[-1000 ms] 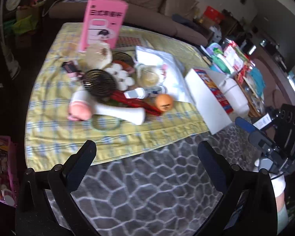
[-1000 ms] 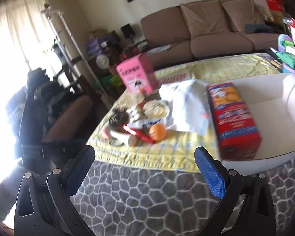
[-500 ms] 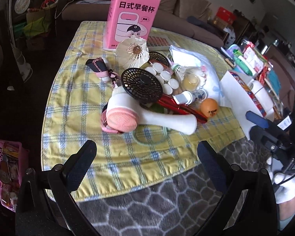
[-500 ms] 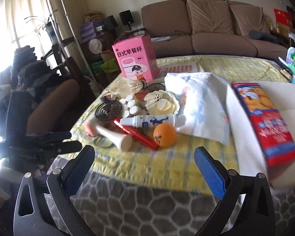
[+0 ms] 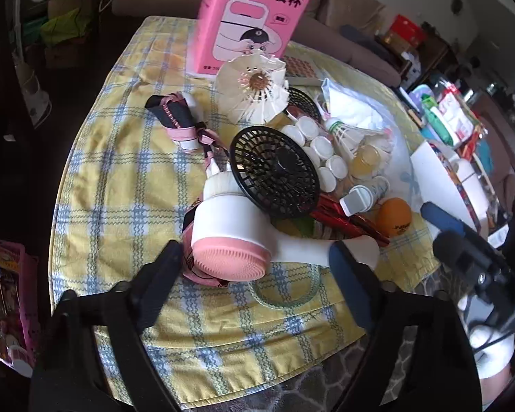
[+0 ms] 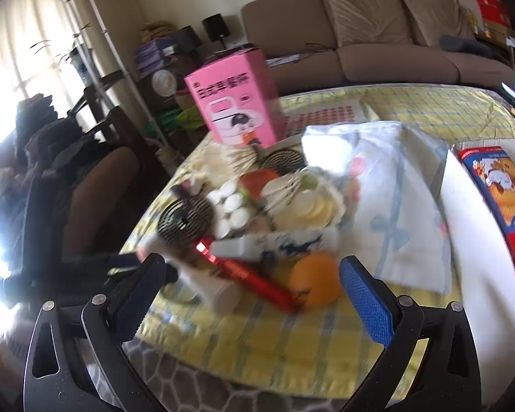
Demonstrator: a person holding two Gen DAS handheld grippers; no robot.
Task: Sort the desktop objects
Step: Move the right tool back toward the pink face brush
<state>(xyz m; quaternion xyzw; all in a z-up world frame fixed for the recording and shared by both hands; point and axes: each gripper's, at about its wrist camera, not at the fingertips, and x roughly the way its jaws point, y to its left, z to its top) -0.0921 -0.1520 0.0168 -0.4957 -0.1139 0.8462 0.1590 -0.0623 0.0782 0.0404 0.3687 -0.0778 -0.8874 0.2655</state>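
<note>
A heap of small objects lies on a yellow checked cloth: a white brush with a pink bristle head, a black round grille, a shuttlecock, several white caps, a red pen, an orange ball and a pink box. My left gripper is open, its fingers on either side of the pink brush head. My right gripper is open just in front of the red pen and orange ball.
A white tray holds a red biscuit box at the right. A folded white cloth lies beside the heap. A green ring sits on the checked cloth. A brown sofa stands behind the table; clutter crowds the left.
Both grippers have moved in closer to the heap. The left one now flanks the pink brush head; the right one has closed in on the pen and ball.
</note>
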